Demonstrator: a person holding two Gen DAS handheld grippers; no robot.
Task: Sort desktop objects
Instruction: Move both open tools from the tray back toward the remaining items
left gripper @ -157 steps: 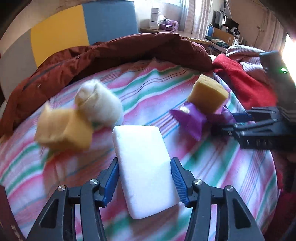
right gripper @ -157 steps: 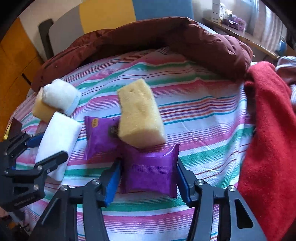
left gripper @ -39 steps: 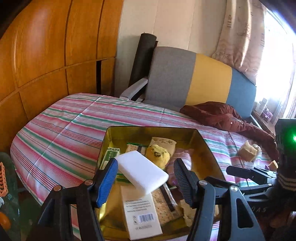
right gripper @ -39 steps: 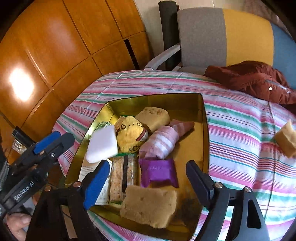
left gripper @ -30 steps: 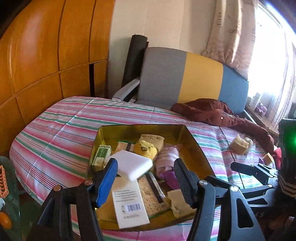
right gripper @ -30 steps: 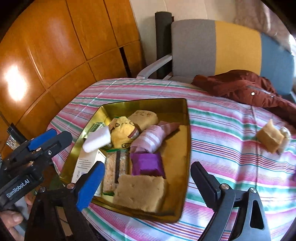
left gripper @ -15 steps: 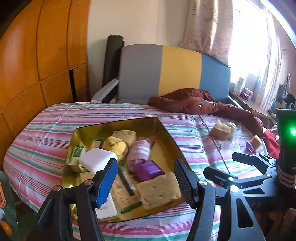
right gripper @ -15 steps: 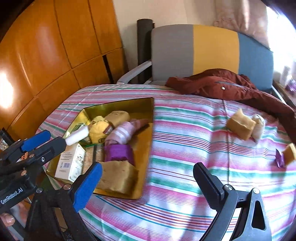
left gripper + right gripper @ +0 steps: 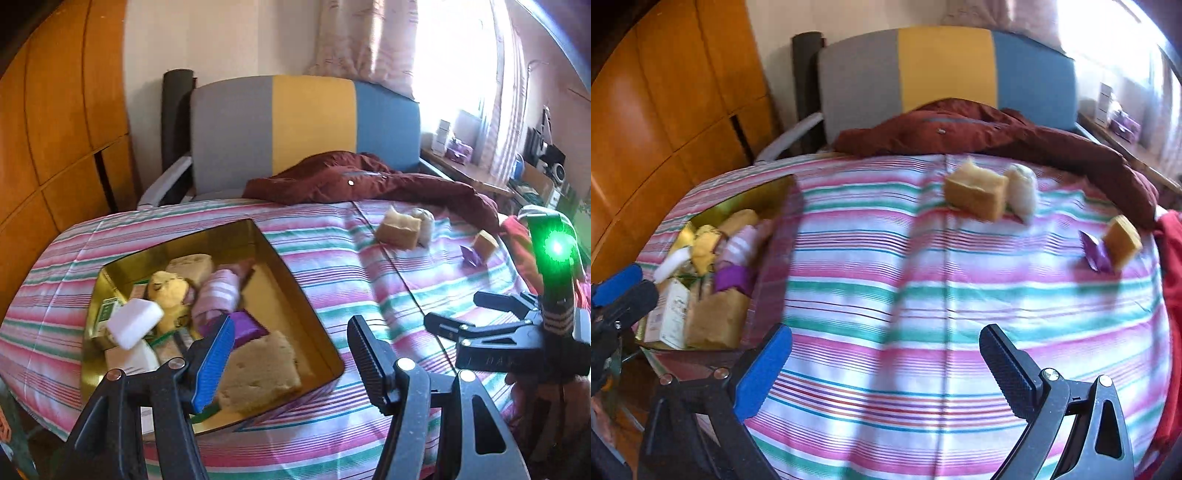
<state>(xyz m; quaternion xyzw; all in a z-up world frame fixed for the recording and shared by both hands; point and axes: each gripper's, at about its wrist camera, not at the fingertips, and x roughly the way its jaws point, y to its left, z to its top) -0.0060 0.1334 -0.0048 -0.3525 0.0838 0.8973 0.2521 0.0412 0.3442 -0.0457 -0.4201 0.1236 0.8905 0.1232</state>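
The left gripper point(image 9: 290, 354) hangs released with nothing between its jaws, and the right gripper point(image 9: 886, 365) is opening wider, likewise empty, over bare striped cloth point(image 9: 923, 288). The sorting looks well advanced: the gold tin point(image 9: 295, 284) already holds a white block point(image 9: 135, 325), a yellow plush point(image 9: 168, 291), a pink roll point(image 9: 218, 295), a purple packet point(image 9: 247, 328), a sponge point(image 9: 258, 373) and some cartons. Left out on the cloth are a tan sponge point(image 9: 975, 195) with a white bundle point(image 9: 1021, 192) touching it, and, well apart near the far edge, a small sponge point(image 9: 1123, 236) beside what seems another purple wrapper point(image 9: 1095, 254), though blur obscures it. A maroon jacket point(image 9: 979, 129) lies just behind them; nothing blocks the reach.
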